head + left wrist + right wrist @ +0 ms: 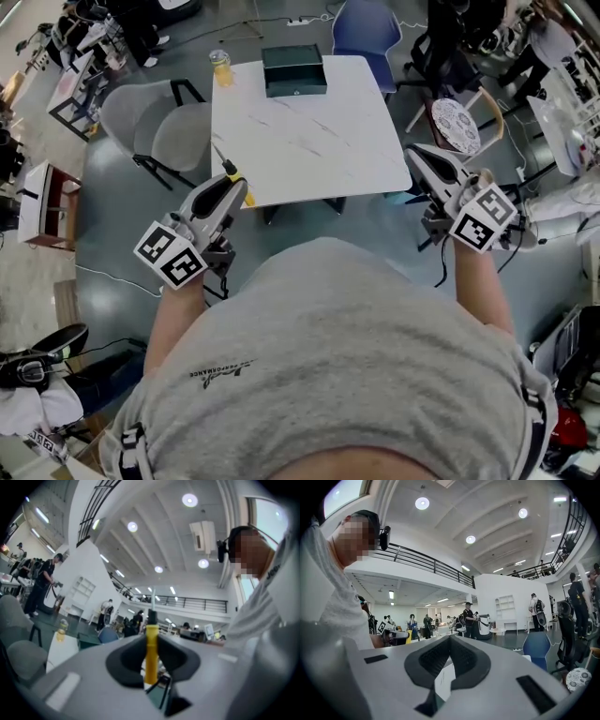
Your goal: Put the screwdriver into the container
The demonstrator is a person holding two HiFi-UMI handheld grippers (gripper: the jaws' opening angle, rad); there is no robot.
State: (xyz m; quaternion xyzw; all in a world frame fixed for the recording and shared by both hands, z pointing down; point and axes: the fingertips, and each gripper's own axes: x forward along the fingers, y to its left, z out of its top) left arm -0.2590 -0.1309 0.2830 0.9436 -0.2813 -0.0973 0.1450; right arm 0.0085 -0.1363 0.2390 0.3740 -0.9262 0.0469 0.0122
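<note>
One screwdriver (151, 656), clamped in left gripper (238, 190), shaft poking past jaws

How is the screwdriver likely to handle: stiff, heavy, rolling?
Probably stiff: the screwdriver stands straight in the left gripper. Likely light: one pinch on its handle carries it. The rounded yellow handle may roll if released flat.

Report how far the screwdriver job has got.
Done: the screwdriver is clamped in the left gripper. In hand: it hangs at the table's near edge. Left: carry it to the dark container at the far edge and drop it in. The right gripper is shut, empty.
</note>
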